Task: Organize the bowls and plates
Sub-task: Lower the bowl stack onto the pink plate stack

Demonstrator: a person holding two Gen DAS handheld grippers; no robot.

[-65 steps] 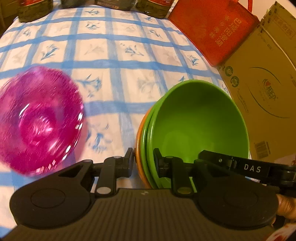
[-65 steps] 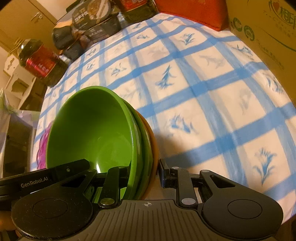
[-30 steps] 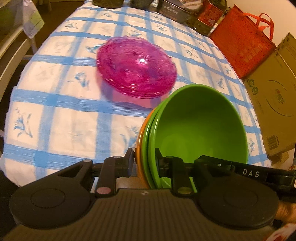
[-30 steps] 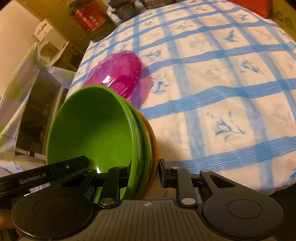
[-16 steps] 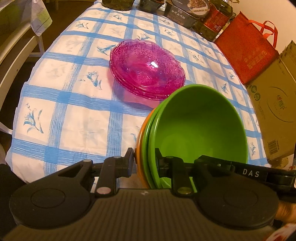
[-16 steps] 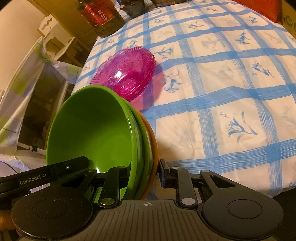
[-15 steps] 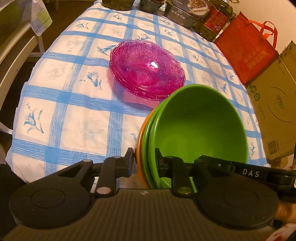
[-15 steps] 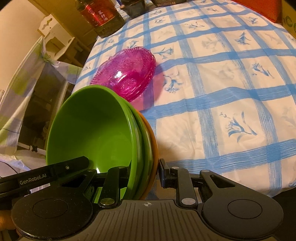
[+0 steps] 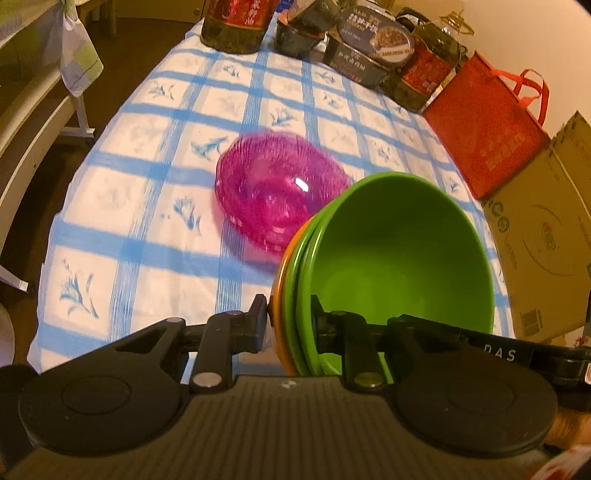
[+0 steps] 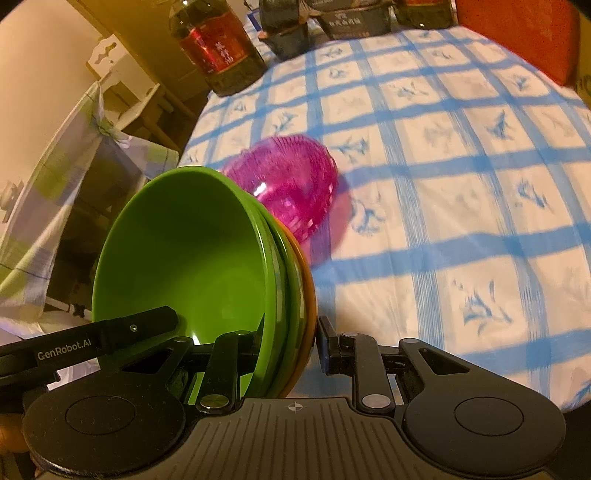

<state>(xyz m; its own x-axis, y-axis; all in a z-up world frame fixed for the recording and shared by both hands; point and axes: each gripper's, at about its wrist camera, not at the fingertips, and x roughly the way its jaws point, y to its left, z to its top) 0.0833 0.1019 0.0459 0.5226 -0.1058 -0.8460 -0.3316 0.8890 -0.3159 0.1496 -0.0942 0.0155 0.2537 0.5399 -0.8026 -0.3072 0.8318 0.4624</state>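
Both grippers hold one nested bowl stack in the air: green bowls (image 9: pixel 399 251) inside an orange one (image 9: pixel 281 280). My left gripper (image 9: pixel 289 320) is shut on its left rim. My right gripper (image 10: pixel 290 339) is shut on the opposite rim, where the green bowls (image 10: pixel 184 254) and orange edge (image 10: pixel 306 295) show. A stack of pink glass plates (image 9: pixel 277 192) lies on the blue-checked tablecloth (image 9: pixel 155 206) beyond the bowls; the right wrist view shows it (image 10: pixel 295 188) just past the bowl rim.
Oil bottles (image 9: pixel 236 22) and food boxes (image 9: pixel 369 44) line the table's far edge. A red bag (image 9: pixel 487 125) and a cardboard box (image 9: pixel 546 229) stand at the right. A chair with a cloth (image 10: pixel 74 177) stands left of the table.
Both grippers, still clamped on the bowl stack, have moved forward over the table. The pink plates now sit closer to the bowl rim, and the far bottles have come into view.
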